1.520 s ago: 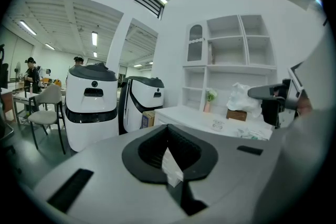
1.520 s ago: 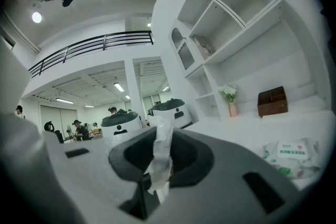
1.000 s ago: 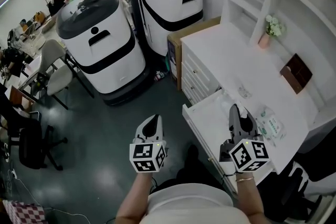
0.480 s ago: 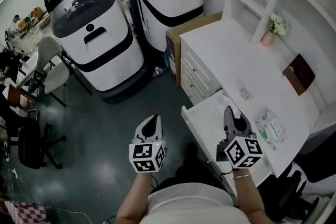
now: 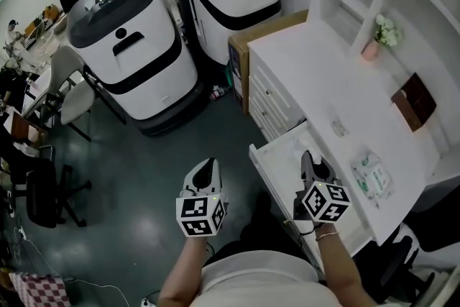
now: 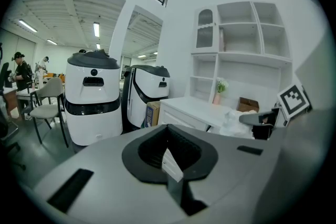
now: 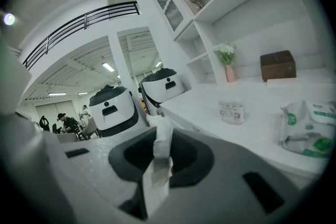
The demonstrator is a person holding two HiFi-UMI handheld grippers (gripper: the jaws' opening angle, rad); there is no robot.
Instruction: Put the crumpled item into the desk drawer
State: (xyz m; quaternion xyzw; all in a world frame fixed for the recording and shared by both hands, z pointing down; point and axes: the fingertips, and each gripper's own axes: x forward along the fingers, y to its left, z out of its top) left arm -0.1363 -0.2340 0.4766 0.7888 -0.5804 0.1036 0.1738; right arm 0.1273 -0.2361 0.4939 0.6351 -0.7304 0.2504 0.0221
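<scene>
Fingers [image 5: 316,169] of the right gripper [image 5: 307,158] are pinched nearly together on the crumpled white paper [image 7: 161,139], which sticks up from between them. That gripper sits over the open drawer [image 5: 277,162] of the white desk [image 5: 309,75], so the paper is above the drawer's inside. Left of the drawer and well apart from it, over the dark floor, the left gripper [image 5: 207,167] has its jaws closed together with nothing in them

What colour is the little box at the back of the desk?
The box is dark brown; the right gripper view shows it best.
</scene>
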